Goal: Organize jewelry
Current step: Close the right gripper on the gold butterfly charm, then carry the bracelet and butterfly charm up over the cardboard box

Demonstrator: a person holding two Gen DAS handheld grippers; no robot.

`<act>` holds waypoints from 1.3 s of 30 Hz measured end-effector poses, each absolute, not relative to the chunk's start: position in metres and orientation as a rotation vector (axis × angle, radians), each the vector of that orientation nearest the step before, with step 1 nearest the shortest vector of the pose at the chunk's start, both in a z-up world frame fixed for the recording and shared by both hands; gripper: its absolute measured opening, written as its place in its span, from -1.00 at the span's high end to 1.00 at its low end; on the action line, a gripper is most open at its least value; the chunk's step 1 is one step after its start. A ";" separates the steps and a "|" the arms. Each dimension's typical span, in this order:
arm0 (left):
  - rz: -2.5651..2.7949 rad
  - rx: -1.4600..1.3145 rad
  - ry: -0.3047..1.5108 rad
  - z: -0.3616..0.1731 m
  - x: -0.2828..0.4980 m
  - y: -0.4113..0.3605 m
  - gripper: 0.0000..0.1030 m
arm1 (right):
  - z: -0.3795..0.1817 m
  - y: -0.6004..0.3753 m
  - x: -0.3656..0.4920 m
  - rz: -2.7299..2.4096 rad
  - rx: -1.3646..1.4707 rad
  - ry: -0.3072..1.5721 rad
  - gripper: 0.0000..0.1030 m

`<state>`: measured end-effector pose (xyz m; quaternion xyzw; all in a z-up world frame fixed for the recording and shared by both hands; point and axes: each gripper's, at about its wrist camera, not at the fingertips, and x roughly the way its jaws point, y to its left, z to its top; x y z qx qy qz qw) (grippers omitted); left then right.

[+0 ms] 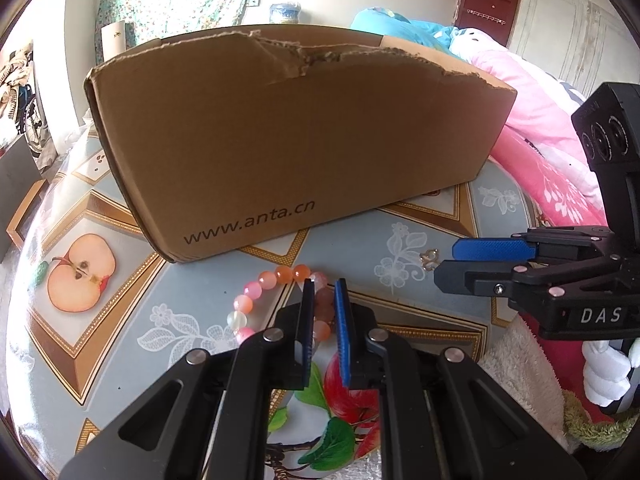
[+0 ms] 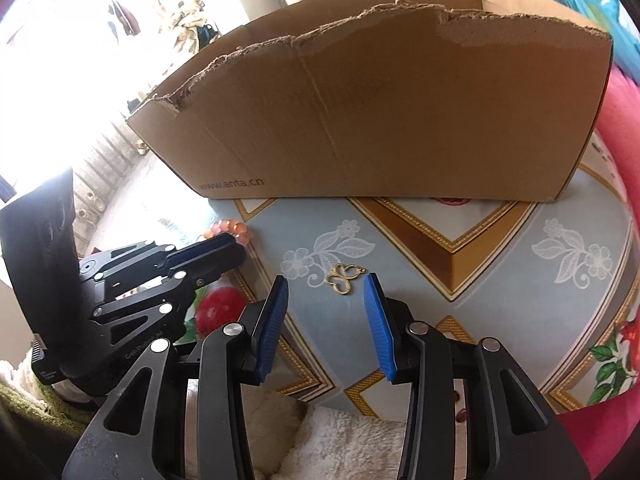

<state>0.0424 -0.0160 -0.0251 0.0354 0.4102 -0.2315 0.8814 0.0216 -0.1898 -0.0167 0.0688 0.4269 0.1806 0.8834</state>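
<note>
A bracelet of pink and orange beads (image 1: 260, 284) lies on the patterned table (image 1: 120, 320) in front of a torn cardboard box (image 1: 300, 140). My left gripper (image 1: 324, 282) points down at it, shut on the right side of the bead loop, with beads showing between its pads. A small gold charm (image 2: 345, 278) lies on the table just beyond my right gripper (image 2: 326, 280), which is open and holds nothing. In the left wrist view the right gripper (image 1: 446, 262) comes in from the right with the charm (image 1: 430, 259) at its tips. In the right wrist view the left gripper (image 2: 236, 250) covers most of the bracelet (image 2: 228, 232).
The box (image 2: 380, 120) fills the far side of the table (image 2: 500, 280), its top open and ragged. Pink bedding (image 1: 540, 120) lies to the right. A white fluffy cloth (image 2: 340, 440) hangs at the near table edge.
</note>
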 end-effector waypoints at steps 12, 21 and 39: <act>-0.495 0.060 0.862 -0.025 0.044 -0.013 0.81 | -0.022 -0.149 0.016 0.240 -0.131 0.804 0.30; -0.501 0.055 0.862 -0.025 0.044 -0.013 0.81 | -0.022 -0.134 0.021 0.221 -0.113 0.804 0.73; -0.502 0.069 0.856 -0.024 0.043 -0.013 0.81 | -0.016 -0.169 0.049 0.267 -0.036 0.843 0.75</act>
